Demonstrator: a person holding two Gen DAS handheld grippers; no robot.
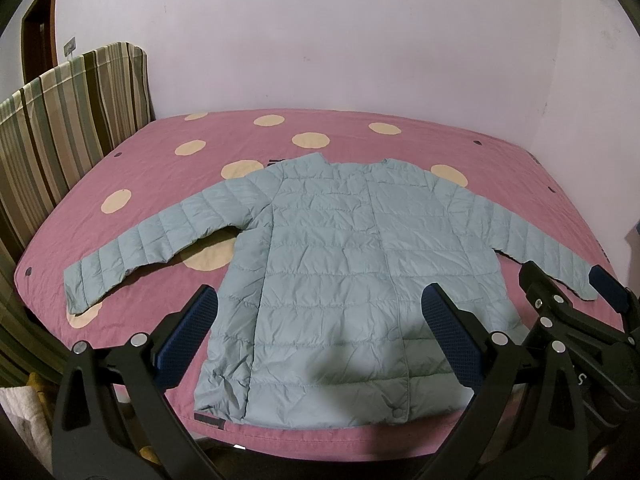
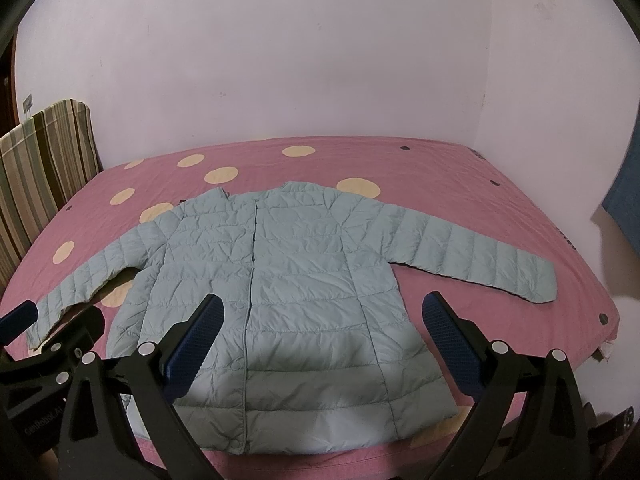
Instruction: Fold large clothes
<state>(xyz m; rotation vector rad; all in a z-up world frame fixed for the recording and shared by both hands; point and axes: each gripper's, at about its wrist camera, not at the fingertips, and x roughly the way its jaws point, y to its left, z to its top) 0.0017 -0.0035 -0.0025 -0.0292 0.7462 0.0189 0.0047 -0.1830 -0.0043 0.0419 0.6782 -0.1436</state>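
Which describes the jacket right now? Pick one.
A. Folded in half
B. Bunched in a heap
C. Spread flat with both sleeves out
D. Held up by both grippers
C: the jacket lies flat on the bed, sleeves extended to either side, with both grippers open above it.

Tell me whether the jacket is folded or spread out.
Spread out: the jacket lies flat on the bed, both sleeves extended sideways, front closed, no fold made yet.

The left claw covers parts of the jacket's hem, and the right claw does likewise in its own view. The bed's near edge runs behind both claws. The jacket's corner label is too small to read.
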